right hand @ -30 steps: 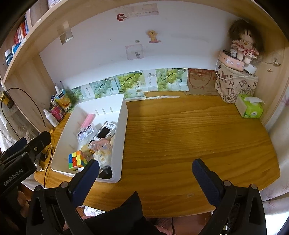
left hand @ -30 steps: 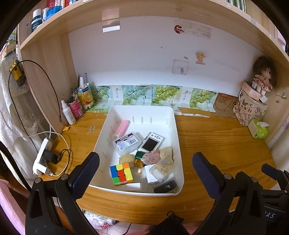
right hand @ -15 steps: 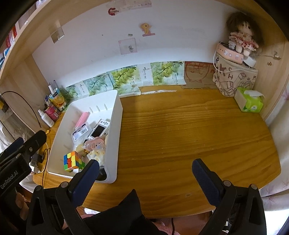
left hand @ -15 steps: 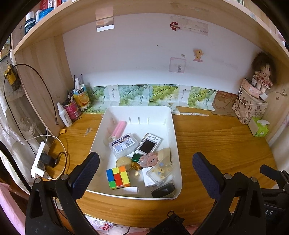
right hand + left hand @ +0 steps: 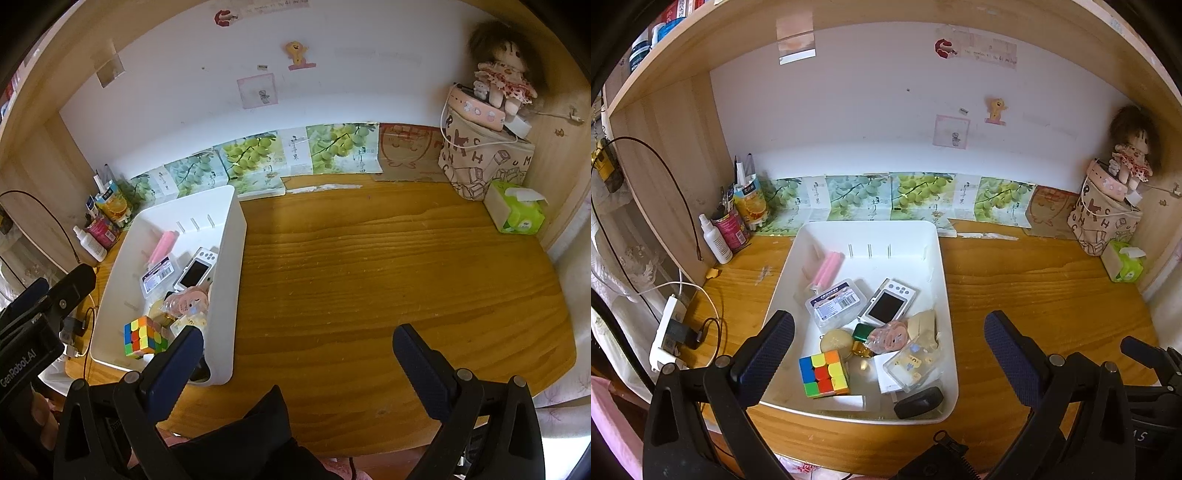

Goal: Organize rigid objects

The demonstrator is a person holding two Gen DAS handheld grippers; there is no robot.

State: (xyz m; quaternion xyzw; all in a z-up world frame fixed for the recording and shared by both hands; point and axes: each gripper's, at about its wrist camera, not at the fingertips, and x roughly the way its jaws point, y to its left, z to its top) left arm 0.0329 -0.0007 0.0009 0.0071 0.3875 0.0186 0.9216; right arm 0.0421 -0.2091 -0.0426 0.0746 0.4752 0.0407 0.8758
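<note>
Since a moment ago both tools have drawn back and up a little, so the white plastic bin (image 5: 938,266) sits lower and smaller between the left tool's fingers. That bin rests on the left half of the wooden table (image 5: 369,266), its far end close to the grape-print cards along the back wall. Inside it, near the 6 o'clock edge, lie a multicoloured puzzle cube (image 5: 823,373), a black oval object (image 5: 919,401) and a clear plastic case with yellow bits (image 5: 913,365). Toward the middle are a white handheld device with a dark screen (image 5: 888,303) and a clear box with a barcode label (image 5: 836,304); a pink cylinder (image 5: 829,266) lies at 11 o'clock. The left tool (image 5: 889,347) hangs above the bin's near end, jaws spread wide, gripping nothing. The right tool (image 5: 297,350) hovers over bare table at the bin's 3 o'clock side, likewise spread wide and empty. A green tissue pack (image 5: 515,210) stands at the far right by a rag doll (image 5: 500,79).
</note>
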